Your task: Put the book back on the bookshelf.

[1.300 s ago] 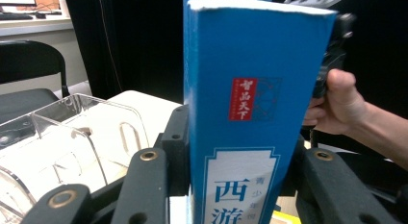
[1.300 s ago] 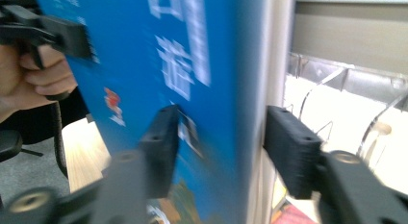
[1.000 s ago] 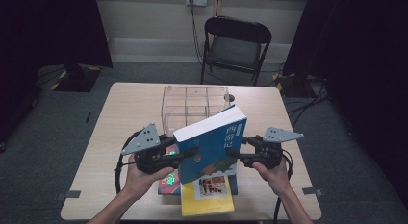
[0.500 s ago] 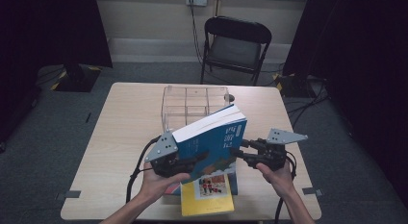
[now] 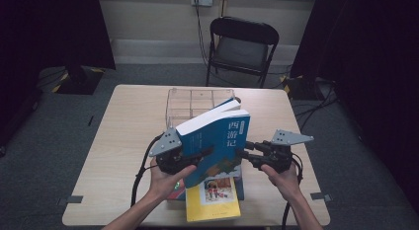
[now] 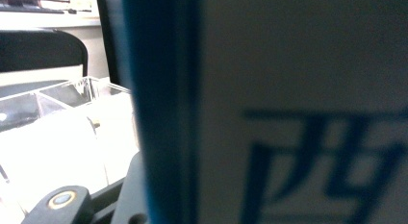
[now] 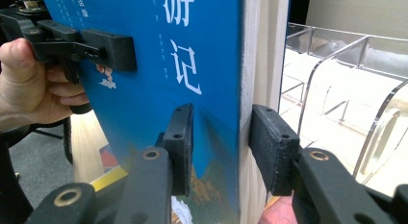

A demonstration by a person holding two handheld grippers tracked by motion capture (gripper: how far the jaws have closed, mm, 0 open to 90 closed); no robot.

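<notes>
Standing over the near half of the table (image 5: pixel 123 121): a thick blue book (image 5: pixel 220 141) held up off the surface, tilted, cover toward the person, white page block on top. Left claw (image 5: pixel 206 152) pinches the book's left edge, one jaw lying flat across the cover; the left hand (image 5: pixel 165 178) grips it from below. In the left gripper view the spine and cover sit right against the lens, blurred. Right claw (image 5: pixel 243 153) bites the book's right edge; the right gripper view shows one jaw pressed on the blue cover, the other against the page side, book clamped between them. Right hand (image 5: pixel 282 175) behind it.

Under the raised book, a yellow book (image 5: pixel 213 200) lies flat at the near table edge, on top of other flat books whose edges peek out beside it. Just beyond the raised book, a clear plastic organizer (image 5: pixel 190 104) with several compartments stands mid-table; the book's top corner hides part of it. Black folding chair (image 5: pixel 242 45) past the far table edge. Cables trail on the floor to the right.
</notes>
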